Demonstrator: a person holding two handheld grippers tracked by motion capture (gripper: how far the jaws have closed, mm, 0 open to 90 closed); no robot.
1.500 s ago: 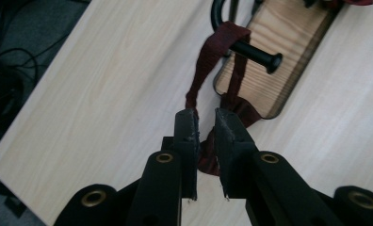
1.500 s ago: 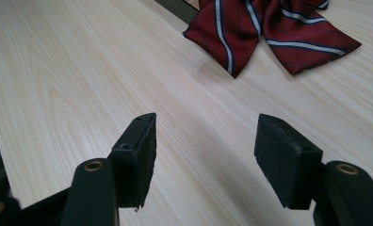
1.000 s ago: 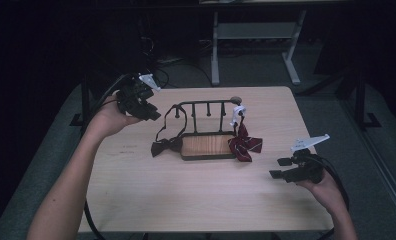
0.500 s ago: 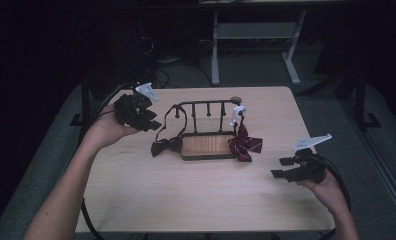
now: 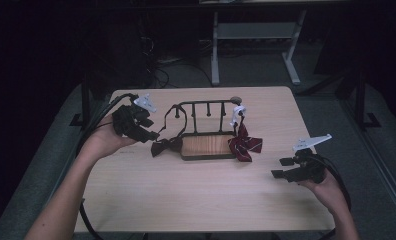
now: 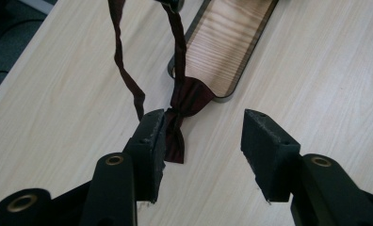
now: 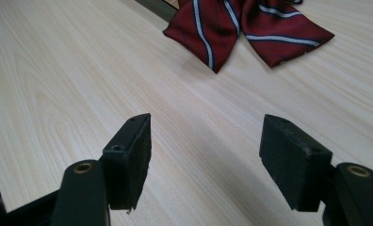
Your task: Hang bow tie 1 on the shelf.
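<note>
A dark bow tie is seen touching the inner face of one jaw of the wide-apart left gripper, at 9 o'clock of the rack, while the right gripper is held apart, with the striped bow tie at its 12 o'clock.

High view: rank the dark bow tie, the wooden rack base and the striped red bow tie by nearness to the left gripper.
From the left gripper:
1. Dark bow tie, right beside the gripper, at the rack's left end.
2. Wooden rack base, mid-table, just past that tie.
3. Striped red bow tie, at the rack's right end, toward the right gripper.
</note>
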